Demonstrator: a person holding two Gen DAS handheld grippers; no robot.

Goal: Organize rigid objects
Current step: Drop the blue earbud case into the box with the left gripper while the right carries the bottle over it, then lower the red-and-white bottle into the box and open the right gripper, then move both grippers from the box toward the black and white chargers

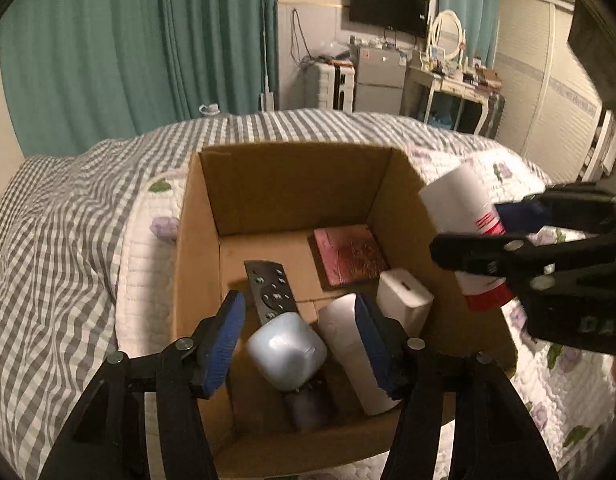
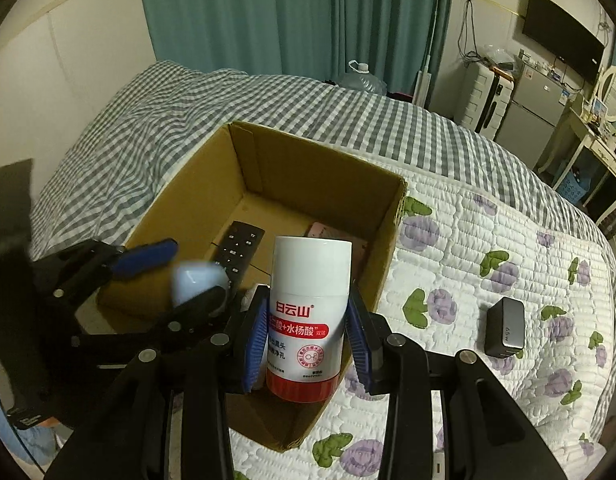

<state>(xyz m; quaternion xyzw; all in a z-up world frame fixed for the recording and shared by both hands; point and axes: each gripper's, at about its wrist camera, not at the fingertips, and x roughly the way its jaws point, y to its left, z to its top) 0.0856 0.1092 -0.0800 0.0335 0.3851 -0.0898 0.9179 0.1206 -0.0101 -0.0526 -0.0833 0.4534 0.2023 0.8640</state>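
Quilted bed (image 2: 487, 240) | cardboard box (image 1: 292, 184) | left claw (image 1: 300, 336) wide, empty | right claw (image 2: 308, 344) clamps cylindrical bottle (image 2: 308, 312)

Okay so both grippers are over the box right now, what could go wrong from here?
1. The left hand-held gripper is open around the pale blue object, which may have nothing holding it and could land on the remote.
2. The right hand-held gripper holds the white and red bottle over the cardboard box, close to the left one; they might collide.
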